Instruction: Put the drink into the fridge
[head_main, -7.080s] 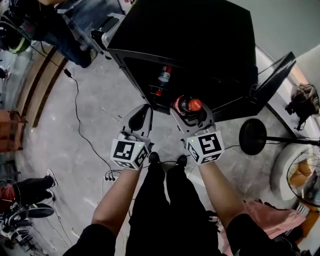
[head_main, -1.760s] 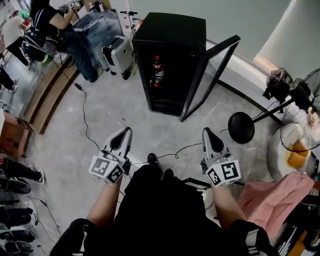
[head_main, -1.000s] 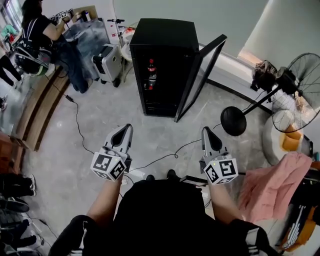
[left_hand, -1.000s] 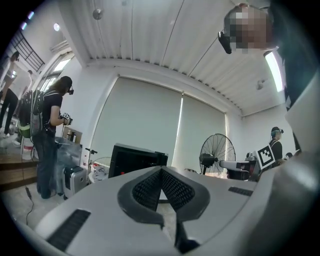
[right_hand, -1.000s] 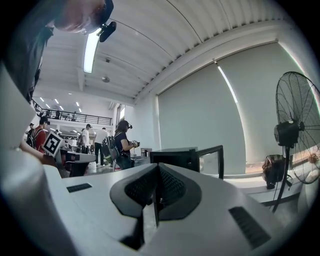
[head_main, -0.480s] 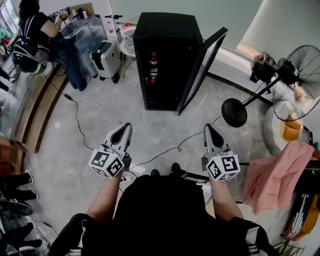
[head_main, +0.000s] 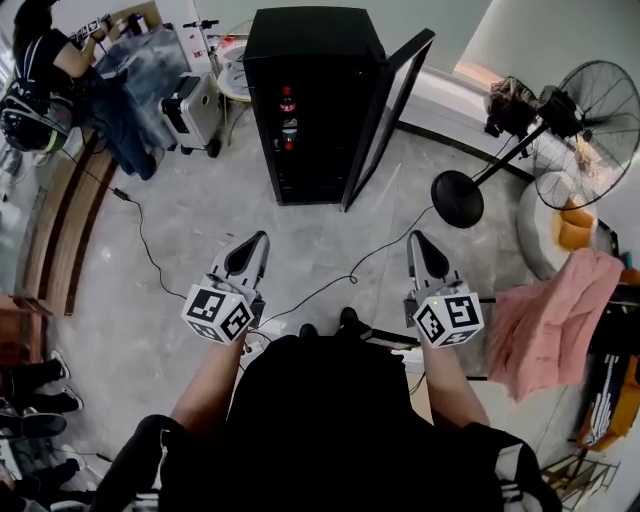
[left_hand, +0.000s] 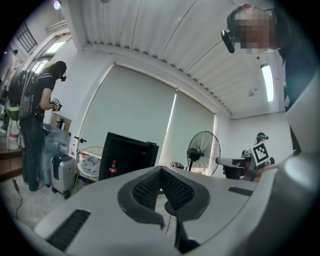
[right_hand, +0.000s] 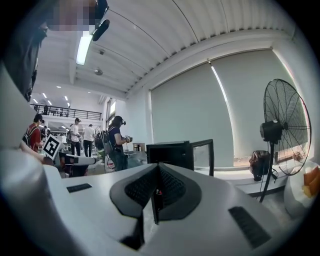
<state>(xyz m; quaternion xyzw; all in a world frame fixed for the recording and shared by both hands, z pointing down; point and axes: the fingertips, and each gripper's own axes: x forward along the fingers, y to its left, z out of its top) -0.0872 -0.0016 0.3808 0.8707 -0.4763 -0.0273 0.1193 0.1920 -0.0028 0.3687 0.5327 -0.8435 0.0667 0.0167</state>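
The black fridge (head_main: 300, 60) stands at the top of the head view with its glass door (head_main: 385, 110) swung open to the right. Inside it a red-capped cola bottle (head_main: 288, 100) stands on a shelf, with a second bottle (head_main: 289, 130) below it. My left gripper (head_main: 256, 242) and right gripper (head_main: 420, 240) hang well short of the fridge over the bare floor, both shut with nothing between the jaws. In the left gripper view the fridge (left_hand: 127, 155) and bottle (left_hand: 113, 169) show beyond the closed pads (left_hand: 150, 185). The right gripper view shows the fridge (right_hand: 170, 152) straight ahead.
A standing fan (head_main: 590, 100) with a round base (head_main: 458, 198) is at the right, beside a pink cloth (head_main: 545, 320). A suitcase (head_main: 190, 110) and a person (head_main: 50, 70) at a table are left of the fridge. A cable (head_main: 340, 280) runs across the floor between the grippers.
The fridge has slid a little up and left in the head view, and the fan shows more fully. Both grippers stay shut and empty, held in much the same place.
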